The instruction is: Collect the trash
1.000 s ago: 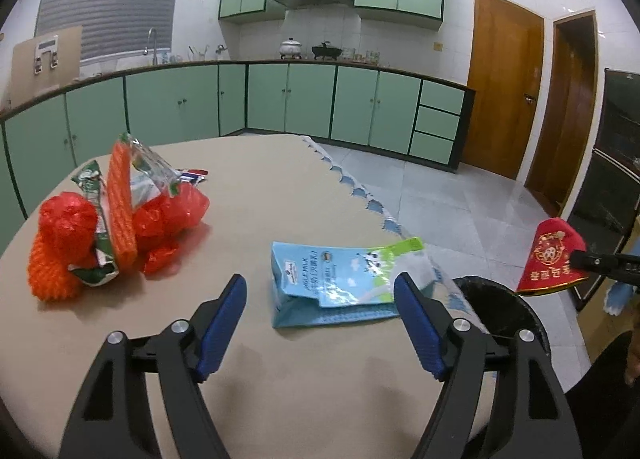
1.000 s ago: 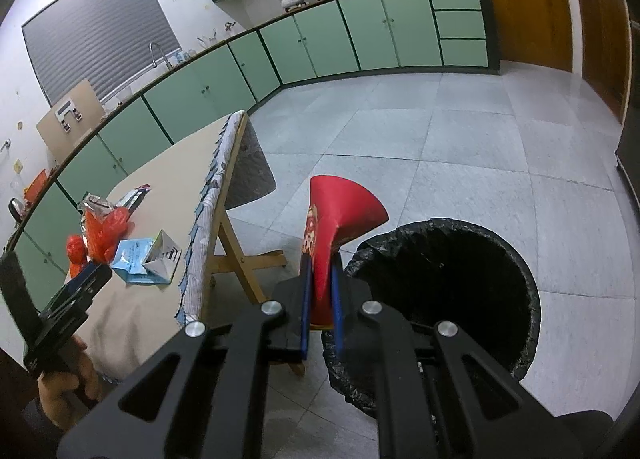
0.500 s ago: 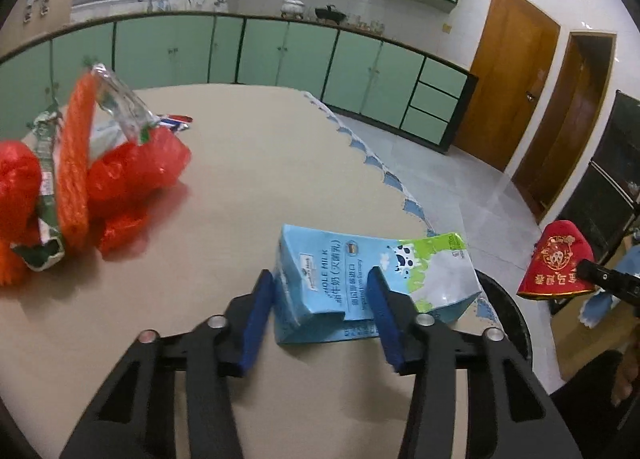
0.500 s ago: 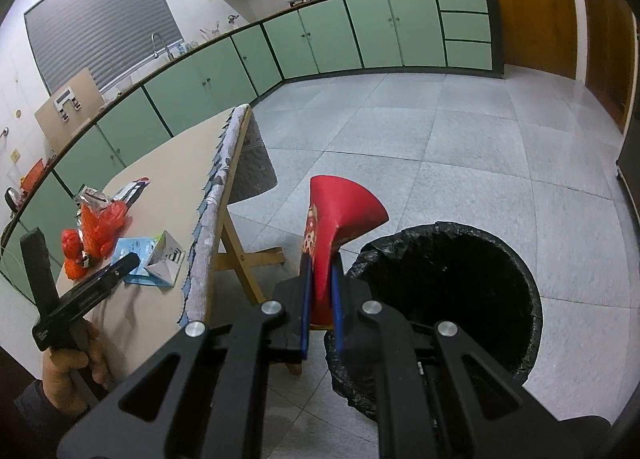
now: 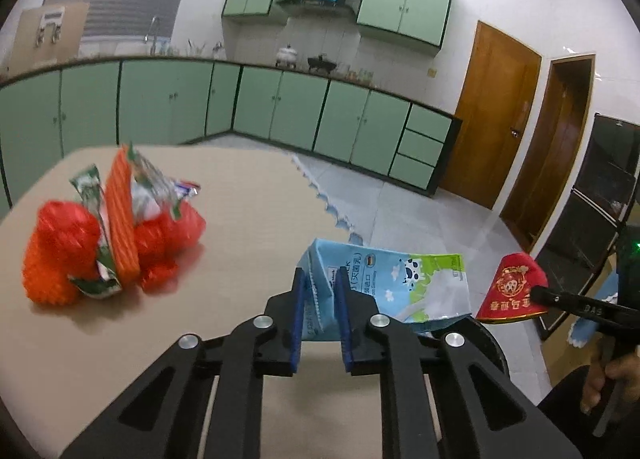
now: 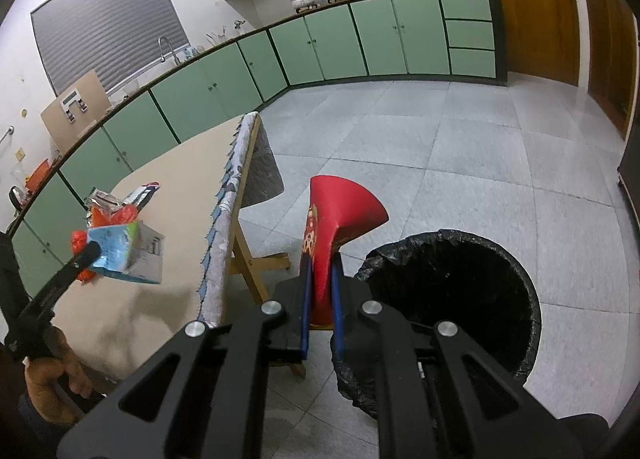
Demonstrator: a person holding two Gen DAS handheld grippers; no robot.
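A: We log the left gripper (image 5: 320,295) first. Its blue pads are clamped on the folded end of a light-blue milk carton (image 5: 394,287); from the right wrist view the carton (image 6: 128,255) hangs clear of the table (image 6: 168,179), above the near part of the tabletop.

B: Agreed. We note the right gripper (image 6: 320,287) is likewise clenched, pinching the narrow end of a flattened red paper cup (image 6: 340,219), whose flared mouth points up and away from the camera. The cup sits just left of the bin's rim, beside rather than over the opening.

A: The bin (image 6: 452,299) is lined with a black bag and stands on the grey tile floor close to the table's edge.

B: On the table, well behind the carton, we see a heap of other trash (image 5: 112,235): red plastic bags, orange foam netting and crumpled foil wrappers, touching one another.

A: Beyond that, green cabinets (image 5: 280,111) along the walls.
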